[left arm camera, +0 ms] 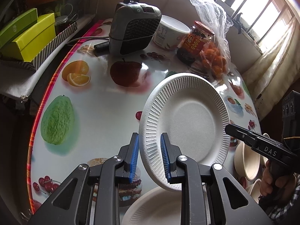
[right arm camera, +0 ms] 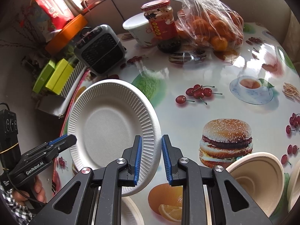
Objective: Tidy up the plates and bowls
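Over the fruit-print table (left arm camera: pixel 105 101), a white paper plate (left arm camera: pixel 187 123) is pinched by its ribbed rim on both sides and hangs tilted above another paper plate (left arm camera: pixel 155 208) near the table edge, probably so it can drop onto it as a stack. Left gripper (left arm camera: pixel 150 155) has its jaws nearly closed on one rim. Right gripper (right arm camera: pixel 150 157) looks clamped on the opposite rim too, though its grip looks lighter. Beige bowls (right arm camera: pixel 258 180) sit off to the right, likely next.
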`<state>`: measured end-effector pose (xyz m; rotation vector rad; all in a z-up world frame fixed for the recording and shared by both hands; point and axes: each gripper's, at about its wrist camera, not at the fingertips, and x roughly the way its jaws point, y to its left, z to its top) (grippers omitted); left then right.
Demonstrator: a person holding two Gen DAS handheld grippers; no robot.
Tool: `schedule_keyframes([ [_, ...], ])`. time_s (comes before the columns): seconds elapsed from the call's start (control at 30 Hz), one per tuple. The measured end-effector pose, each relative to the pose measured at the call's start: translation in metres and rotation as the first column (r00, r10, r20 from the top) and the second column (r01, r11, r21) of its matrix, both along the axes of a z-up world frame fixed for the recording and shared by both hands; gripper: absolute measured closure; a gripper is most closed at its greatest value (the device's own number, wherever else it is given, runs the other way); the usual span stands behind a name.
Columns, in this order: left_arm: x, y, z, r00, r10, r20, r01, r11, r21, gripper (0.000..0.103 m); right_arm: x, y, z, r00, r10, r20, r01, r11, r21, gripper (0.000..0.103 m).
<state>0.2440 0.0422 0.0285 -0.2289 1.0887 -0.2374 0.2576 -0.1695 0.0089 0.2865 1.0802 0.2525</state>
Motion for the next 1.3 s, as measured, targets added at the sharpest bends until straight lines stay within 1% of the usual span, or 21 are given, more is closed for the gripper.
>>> schedule_keyframes([
  [0.6, -0.042, 0.012, 0.006, 1.0, -0.005, -0.001, 0.005, 1.0, -0.007, 0.08, -0.046, 0.013, 0.011, 0.999, 0.035, 0.014, -0.035, 0.999, 0.017, 0.081],
  [0.9, -0.066, 0.019, 0.0, 1.0, 0.007, -0.015, -0.007, 1.0, -0.025, 0.08, -0.074, 0.021, 0.01, 0.998, 0.059, 0.013, -0.059, 0.998, 0.025, 0.081],
  [1.3, -0.094, 0.023, 0.001, 1.0, 0.005, -0.004, -0.005, 1.0, -0.025, 0.08, -0.102, 0.027, 0.01, 0.997, 0.069, 0.022, -0.07, 0.997, 0.025, 0.081],
])
